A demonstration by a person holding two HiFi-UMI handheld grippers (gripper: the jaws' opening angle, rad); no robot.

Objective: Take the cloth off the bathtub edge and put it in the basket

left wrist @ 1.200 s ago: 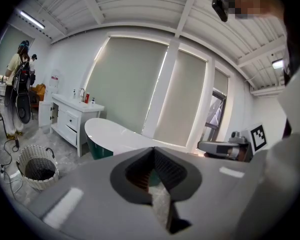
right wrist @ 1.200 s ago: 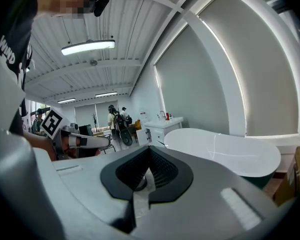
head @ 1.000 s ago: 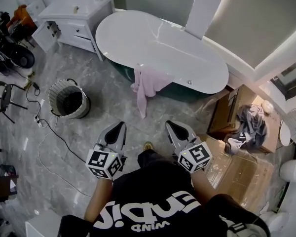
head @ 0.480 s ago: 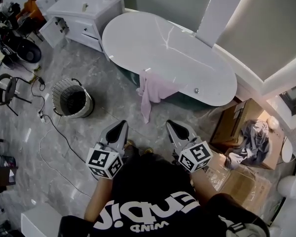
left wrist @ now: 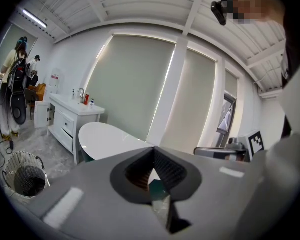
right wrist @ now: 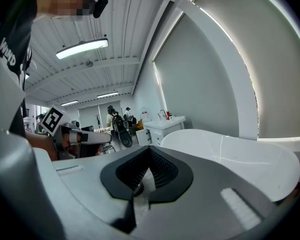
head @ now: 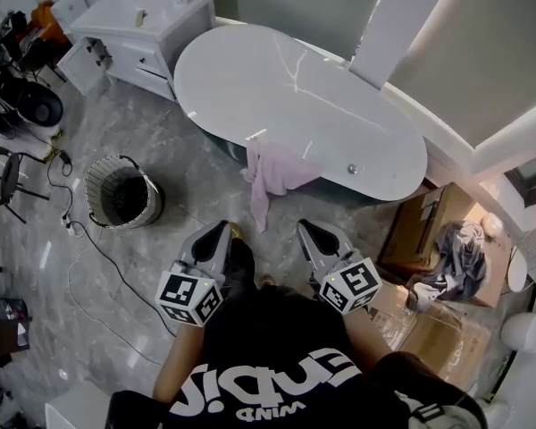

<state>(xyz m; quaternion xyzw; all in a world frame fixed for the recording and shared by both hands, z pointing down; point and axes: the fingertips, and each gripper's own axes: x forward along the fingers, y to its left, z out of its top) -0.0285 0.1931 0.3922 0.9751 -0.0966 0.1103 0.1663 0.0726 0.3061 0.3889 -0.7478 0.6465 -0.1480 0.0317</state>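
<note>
A pink cloth (head: 272, 172) hangs over the near edge of the white bathtub (head: 295, 96), its end trailing toward the floor. The wire-sided basket (head: 121, 193) stands on the grey floor left of the tub and shows low at the left in the left gripper view (left wrist: 24, 175). My left gripper (head: 220, 228) and right gripper (head: 303, 227) are held side by side in front of the person, short of the cloth, both shut with nothing in them. The jaws meet at a point in the left gripper view (left wrist: 153, 150) and the right gripper view (right wrist: 149, 150).
A white vanity cabinet (head: 143, 25) stands at the tub's left end. A cable (head: 85, 239) runs across the floor by the basket. Cardboard boxes with clothes (head: 442, 235) sit at the right, chairs and gear (head: 9, 105) at the far left.
Both grippers have travelled forward with the person toward the tub, still side by side and shut. The cloth has stayed on the edge.
</note>
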